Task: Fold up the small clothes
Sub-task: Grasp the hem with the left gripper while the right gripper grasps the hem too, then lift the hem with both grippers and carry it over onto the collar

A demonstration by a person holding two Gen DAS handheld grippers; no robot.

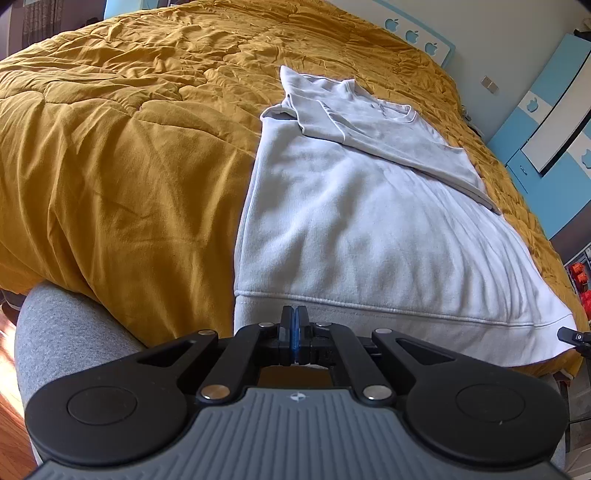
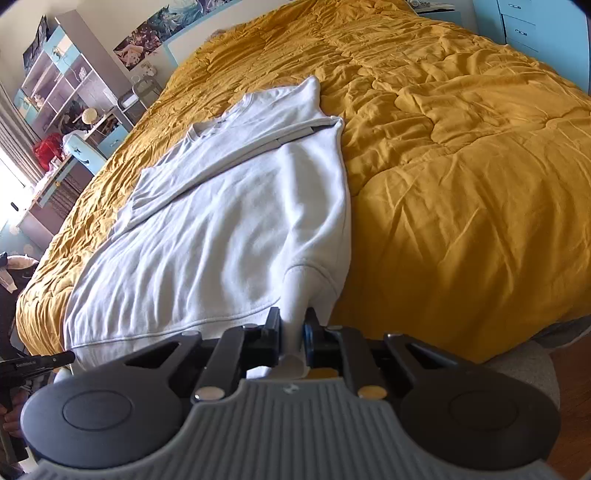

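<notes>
Apple-shaped cutouts mark the white headboard (image 1: 417, 35) and the blue wardrobe (image 1: 554, 122); small print on the black tool at the left edge of the right wrist view is too blurred to read. A white sweatshirt (image 1: 369, 221) lies on the mustard quilted bedspread (image 1: 129, 147), its ribbed hem band toward the cameras, its sleeves folded across the chest below the round neckline. The fabric looks soft and fleecy, with fine diagonal creases on one side. The left gripper (image 1: 294, 325) sits at the hem with its black fingers pressed together, blue pads touching, no cloth visibly between them. The right gripper (image 2: 293, 325) pinches a bunched corner of the hem, lifted off the bed.
</notes>
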